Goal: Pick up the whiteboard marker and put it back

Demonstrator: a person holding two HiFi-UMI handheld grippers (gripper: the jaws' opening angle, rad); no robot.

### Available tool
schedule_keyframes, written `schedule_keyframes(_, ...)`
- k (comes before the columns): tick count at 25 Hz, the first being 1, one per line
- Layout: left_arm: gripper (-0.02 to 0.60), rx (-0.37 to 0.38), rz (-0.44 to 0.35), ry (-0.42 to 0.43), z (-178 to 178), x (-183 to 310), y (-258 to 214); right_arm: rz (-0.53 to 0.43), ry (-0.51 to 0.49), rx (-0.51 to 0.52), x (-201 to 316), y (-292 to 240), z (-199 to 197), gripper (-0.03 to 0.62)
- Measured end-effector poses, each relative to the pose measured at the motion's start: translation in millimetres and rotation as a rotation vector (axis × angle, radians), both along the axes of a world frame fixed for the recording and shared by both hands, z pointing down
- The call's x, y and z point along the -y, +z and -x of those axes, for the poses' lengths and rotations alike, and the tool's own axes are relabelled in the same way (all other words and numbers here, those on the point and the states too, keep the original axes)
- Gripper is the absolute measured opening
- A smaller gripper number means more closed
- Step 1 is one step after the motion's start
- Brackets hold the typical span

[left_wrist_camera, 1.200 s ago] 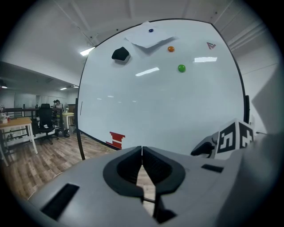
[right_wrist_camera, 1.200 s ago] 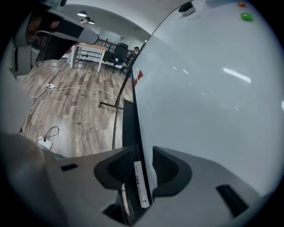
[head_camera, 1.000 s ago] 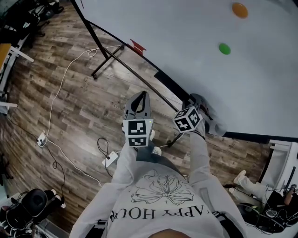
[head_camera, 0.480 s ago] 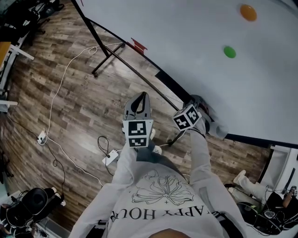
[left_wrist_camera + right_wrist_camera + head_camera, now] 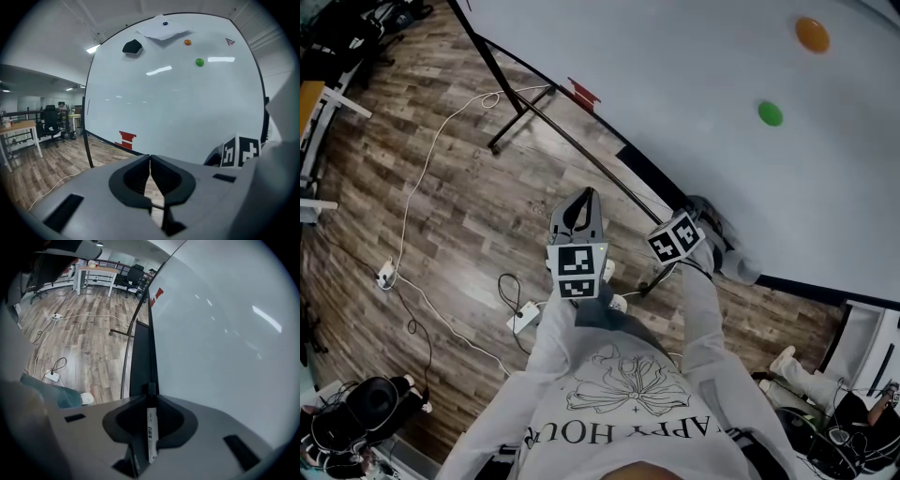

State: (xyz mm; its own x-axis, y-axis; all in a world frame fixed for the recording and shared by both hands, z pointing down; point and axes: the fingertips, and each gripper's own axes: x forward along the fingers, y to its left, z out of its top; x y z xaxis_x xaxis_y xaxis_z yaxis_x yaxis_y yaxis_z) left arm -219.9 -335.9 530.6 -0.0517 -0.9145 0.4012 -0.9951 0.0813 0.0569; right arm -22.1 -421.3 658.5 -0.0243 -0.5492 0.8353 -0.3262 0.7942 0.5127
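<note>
The marker (image 5: 151, 432) is gripped at the whiteboard (image 5: 211, 324) ledge (image 5: 139, 364) by the right gripper (image 5: 150, 391), whose jaws have just been closing. The left gripper (image 5: 150, 158) is seen closed and empty over the floor (image 5: 478, 216).

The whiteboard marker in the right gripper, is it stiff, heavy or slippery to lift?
The whiteboard marker looks a slim rigid tube, so probably stiff and light. Its round barrel may slip or pivot in the right gripper, whose jaws have just been closing on it.
</note>
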Motion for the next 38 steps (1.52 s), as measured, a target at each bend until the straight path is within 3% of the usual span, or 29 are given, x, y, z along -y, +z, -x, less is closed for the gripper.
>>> schedule_keyframes(8, 0.008, 0.001, -0.005, 0.007, -1.7, 0.8, -3.6, -0.043, 0.000, 0.088, 2.4, -7.7, 6.4, 0.063)
schedule_keyframes(22, 0.008, 0.013, -0.077, 0.035, -13.1, 4.9, -36.5, -0.174, 0.150, 0.501, -3.6, -78.0, 14.4, 0.063)
schedule_keyframes(29, 0.008, 0.022, -0.129, 0.045, -24.8, 7.2, -60.4, -0.224, 0.242, 0.777, -11.1, -128.4, 11.2, 0.063)
schedule_keyframes(38, 0.008, 0.035, -0.206, 0.060, -38.1, 10.3, -94.7, -0.331, 0.273, 0.982, -16.7, -184.8, -1.6, 0.063)
